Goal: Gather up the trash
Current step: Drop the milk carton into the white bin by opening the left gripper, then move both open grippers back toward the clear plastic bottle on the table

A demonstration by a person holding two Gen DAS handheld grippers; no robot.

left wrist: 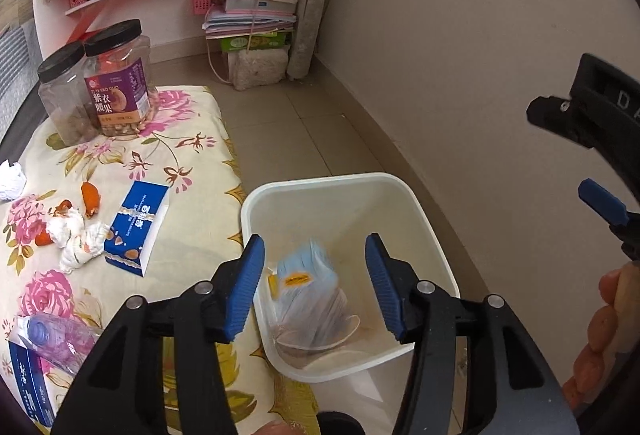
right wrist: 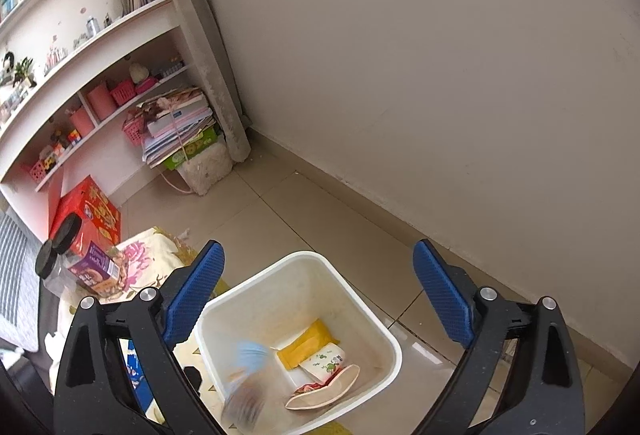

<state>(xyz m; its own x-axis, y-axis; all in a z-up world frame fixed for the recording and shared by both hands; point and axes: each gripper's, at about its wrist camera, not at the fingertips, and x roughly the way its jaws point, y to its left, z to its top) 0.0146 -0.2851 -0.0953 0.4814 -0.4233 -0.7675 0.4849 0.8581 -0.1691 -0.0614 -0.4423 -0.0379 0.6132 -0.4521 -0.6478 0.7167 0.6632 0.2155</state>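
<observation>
White square plastic bin, clear pack of blue masks inside, left gripper and right gripper fingers spread, empty, purple jar label "ZI YI YAO GUO".

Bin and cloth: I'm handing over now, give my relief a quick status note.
Left claw: open, empty, over the bin.
Right claw: open, empty, also over the bin.
Done: mask pack is in the bin with a yellow packet and other wrappers.
Left: on the cloth, crumpled tissues, orange peels, blue box, paper ball. Jars look like keepers.
</observation>
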